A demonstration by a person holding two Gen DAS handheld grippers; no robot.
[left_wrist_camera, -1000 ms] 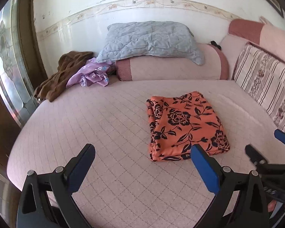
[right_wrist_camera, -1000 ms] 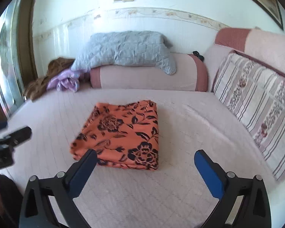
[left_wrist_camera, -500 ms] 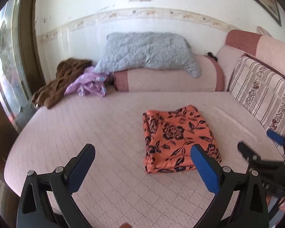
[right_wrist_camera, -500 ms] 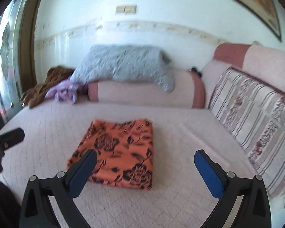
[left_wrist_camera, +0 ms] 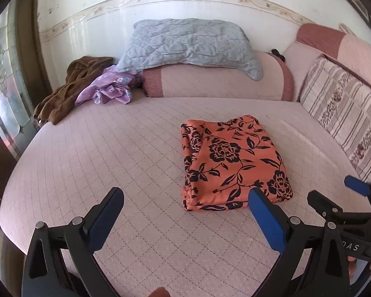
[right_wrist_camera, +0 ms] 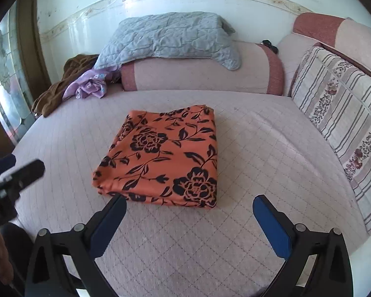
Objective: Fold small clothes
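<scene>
Orange floral cloth [left_wrist_camera: 231, 163] [right_wrist_camera: 160, 158] is lying folded into a rectangle on the pink quilted bed [left_wrist_camera: 111, 153] [right_wrist_camera: 259, 148], right of centre in the left view. Left gripper [left_wrist_camera: 185, 212] is hovering over bare bed, jaws spread wide, gripping nothing. Right gripper [right_wrist_camera: 189, 219] is hanging just before the cloth's near edge, jaws released, empty. Grey pillow [left_wrist_camera: 188, 42] is sitting on a pink bolster [left_wrist_camera: 215, 81] at the back; brown garment [left_wrist_camera: 69, 86] and purple garment [left_wrist_camera: 108, 89] are lying crumpled beside it.
</scene>
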